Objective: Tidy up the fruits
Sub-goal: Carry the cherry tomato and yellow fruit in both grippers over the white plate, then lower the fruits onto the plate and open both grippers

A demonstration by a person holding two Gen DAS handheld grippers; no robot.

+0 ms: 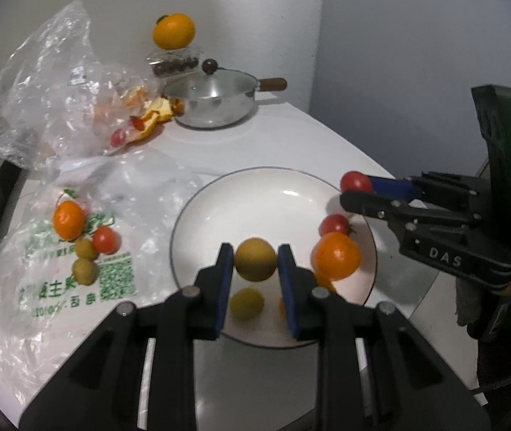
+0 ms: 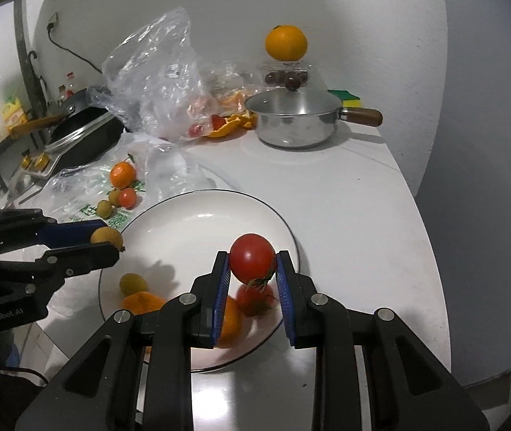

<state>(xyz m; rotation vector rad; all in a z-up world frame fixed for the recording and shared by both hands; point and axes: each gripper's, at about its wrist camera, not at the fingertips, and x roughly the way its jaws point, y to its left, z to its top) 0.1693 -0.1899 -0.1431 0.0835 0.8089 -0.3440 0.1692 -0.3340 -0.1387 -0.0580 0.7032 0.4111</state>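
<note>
My left gripper [image 1: 255, 262] is shut on a small yellow-green fruit [image 1: 255, 259], held above the white plate [image 1: 255, 194]. My right gripper [image 2: 252, 262] is shut on a red tomato [image 2: 252, 256] over the plate's [image 2: 198, 208] right half. In the left wrist view the right gripper [image 1: 354, 192] shows at the plate's right rim with the tomato [image 1: 354, 181]. In the right wrist view the left gripper [image 2: 111, 246] shows at the plate's left rim with its fruit [image 2: 106, 236]. On the plate lie an orange [image 1: 336, 255], a tomato [image 1: 334, 224] and a yellow-green fruit [image 1: 246, 303].
Left of the plate, a flat printed plastic bag [image 1: 76, 273] bears an orange [image 1: 68, 219], a tomato [image 1: 105, 239] and two yellow-green fruits [image 1: 84, 271]. Behind stand a crumpled clear bag [image 1: 58, 89] with peel, a steel lidded pan [image 1: 212, 104] and a large orange [image 1: 173, 31] on a clear box.
</note>
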